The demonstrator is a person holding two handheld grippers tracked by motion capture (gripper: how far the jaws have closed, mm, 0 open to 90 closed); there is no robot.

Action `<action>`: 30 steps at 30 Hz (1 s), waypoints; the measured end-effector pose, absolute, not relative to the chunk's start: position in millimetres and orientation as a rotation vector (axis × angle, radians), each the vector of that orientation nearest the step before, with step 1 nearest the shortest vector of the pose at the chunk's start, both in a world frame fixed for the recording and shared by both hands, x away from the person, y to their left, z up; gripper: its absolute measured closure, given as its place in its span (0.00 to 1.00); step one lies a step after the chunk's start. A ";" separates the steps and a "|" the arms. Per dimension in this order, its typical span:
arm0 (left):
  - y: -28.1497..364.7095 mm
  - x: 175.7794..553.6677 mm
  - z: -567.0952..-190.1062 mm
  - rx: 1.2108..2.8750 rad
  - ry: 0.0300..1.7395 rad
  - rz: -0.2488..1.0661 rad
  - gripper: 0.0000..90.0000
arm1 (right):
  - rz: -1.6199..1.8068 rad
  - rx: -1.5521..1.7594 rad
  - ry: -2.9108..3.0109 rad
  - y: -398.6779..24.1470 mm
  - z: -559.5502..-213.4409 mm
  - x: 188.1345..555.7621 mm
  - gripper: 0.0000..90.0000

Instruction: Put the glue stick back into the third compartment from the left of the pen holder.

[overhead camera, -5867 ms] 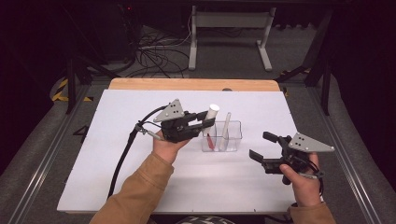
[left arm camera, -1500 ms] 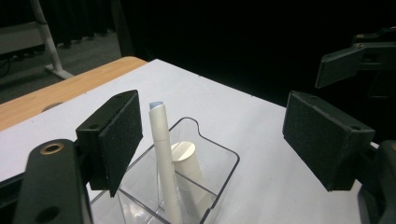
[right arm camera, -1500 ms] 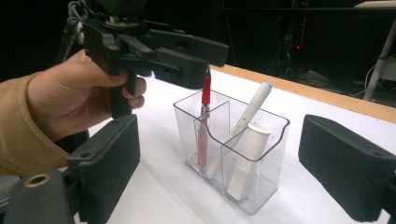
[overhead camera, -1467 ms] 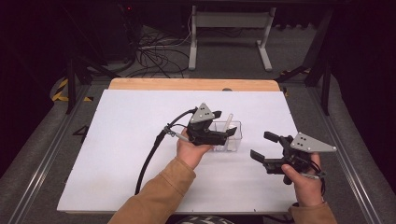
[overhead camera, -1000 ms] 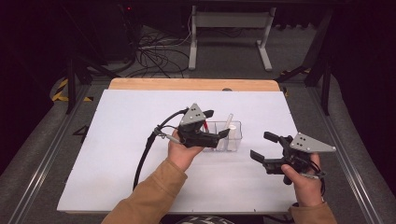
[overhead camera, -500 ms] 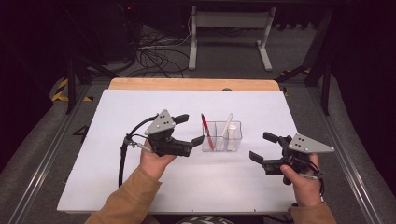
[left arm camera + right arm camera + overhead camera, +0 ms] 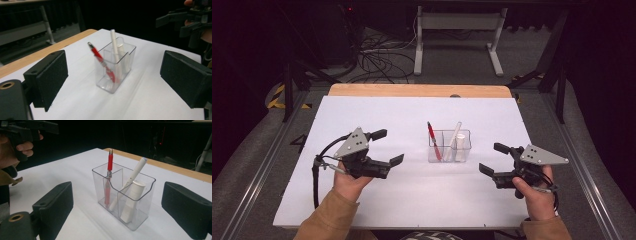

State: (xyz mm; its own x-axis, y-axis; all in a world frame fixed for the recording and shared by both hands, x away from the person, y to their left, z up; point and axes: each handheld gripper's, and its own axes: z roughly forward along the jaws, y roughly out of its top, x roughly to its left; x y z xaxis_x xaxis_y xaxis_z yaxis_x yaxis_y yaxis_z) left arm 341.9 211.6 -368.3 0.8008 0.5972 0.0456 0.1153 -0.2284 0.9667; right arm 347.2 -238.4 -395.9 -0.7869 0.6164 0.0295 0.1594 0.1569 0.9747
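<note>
A clear plastic holder [image 7: 450,159] stands upright at mid-table. A red pen [image 7: 432,137] leans in its left compartment. A white pen [image 7: 455,131] and a stubby white tube [image 7: 460,146] sit in its right part. My left gripper [image 7: 390,146] hovers well left of the holder; its jaws have just been opening and nothing is between its pads [image 7: 50,73]. My right gripper [image 7: 492,158] is open to the right of the holder, a short gap away, with its pads [image 7: 186,206] bare. Both grippers point at the holder.
The white table top [image 7: 422,200] ends in a wooden strip [image 7: 417,90] at the far side. Metal rails run along both sides. Cables and a desk frame [image 7: 457,30] lie on the floor beyond.
My left gripper has pulled back to the left, away from the holder, and its jaws stand wider. The white tube it carried earlier now stands in the holder. The right gripper has stayed put.
</note>
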 end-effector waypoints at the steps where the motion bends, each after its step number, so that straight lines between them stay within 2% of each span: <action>1: 216.7 340.0 -370.0 1.767 0.560 0.494 0.09 | 1.666 0.739 2.065 -238.6 -396.2 347.1 0.12; 15: 277.8 322.7 -402.0 1.721 0.666 0.570 0.06 | 1.663 0.751 2.071 -245.3 -408.8 347.7 0.11; 19: 286.0 319.7 -407.8 1.735 0.682 0.588 0.06 | 1.660 0.752 2.076 -247.3 -412.2 347.4 0.10; 24: 298.5 318.5 -416.7 1.709 0.718 0.544 0.05 | 1.653 0.757 2.082 -248.4 -415.6 347.6 0.10; 30: 306.9 319.1 -429.2 1.753 0.766 0.578 0.05 | 1.643 0.761 2.086 -248.6 -417.4 348.5 0.10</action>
State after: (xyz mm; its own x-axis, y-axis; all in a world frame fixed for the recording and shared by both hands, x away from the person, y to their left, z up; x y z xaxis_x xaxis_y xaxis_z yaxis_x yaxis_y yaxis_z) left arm 319.1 306.9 -429.2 0.6742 0.7385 0.0101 0.2124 -0.2070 0.9550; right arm 348.5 -248.6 -417.4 -0.7829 0.6211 0.0366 0.1811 0.1712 0.9685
